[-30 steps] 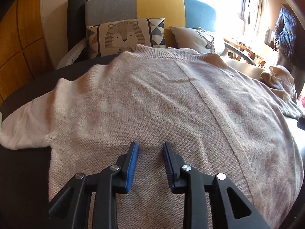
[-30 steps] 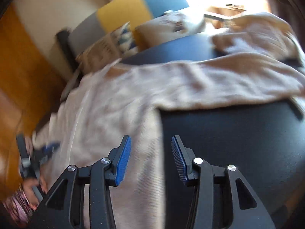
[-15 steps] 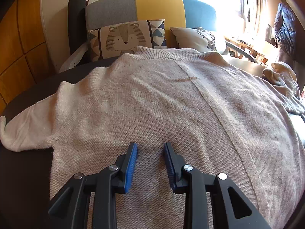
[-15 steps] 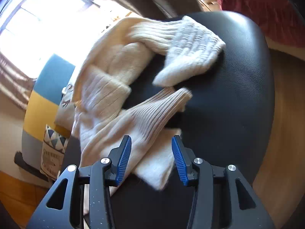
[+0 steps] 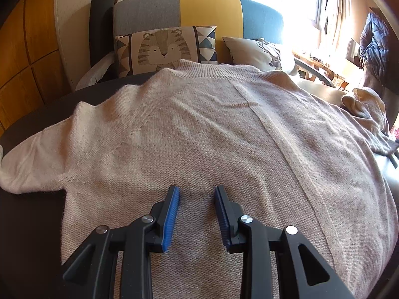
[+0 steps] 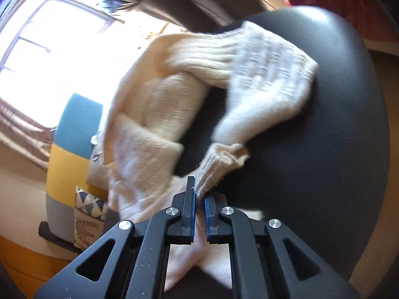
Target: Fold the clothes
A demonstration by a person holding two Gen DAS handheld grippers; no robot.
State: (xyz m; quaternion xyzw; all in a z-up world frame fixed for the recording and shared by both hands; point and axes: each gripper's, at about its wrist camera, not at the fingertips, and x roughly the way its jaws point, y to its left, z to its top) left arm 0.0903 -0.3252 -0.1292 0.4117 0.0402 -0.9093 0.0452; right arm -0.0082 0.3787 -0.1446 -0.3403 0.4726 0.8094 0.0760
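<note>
A beige sweater (image 5: 199, 134) lies flat on a dark round table (image 5: 30, 224), its collar pointing away toward the patchwork sofa (image 5: 194, 10) and tiger cushion (image 5: 162, 49), its long axis running from the near hem to that collar, one sleeve stretched out to the left; the left gripper (image 5: 197, 214) hovers over the hem, jaws apart and empty. At the table's far side the right gripper (image 6: 198, 204) is clamped on the ribbed cuff (image 6: 214, 167) of a cream knit sleeve (image 6: 249, 74), which lies crumpled and blurred.
</note>
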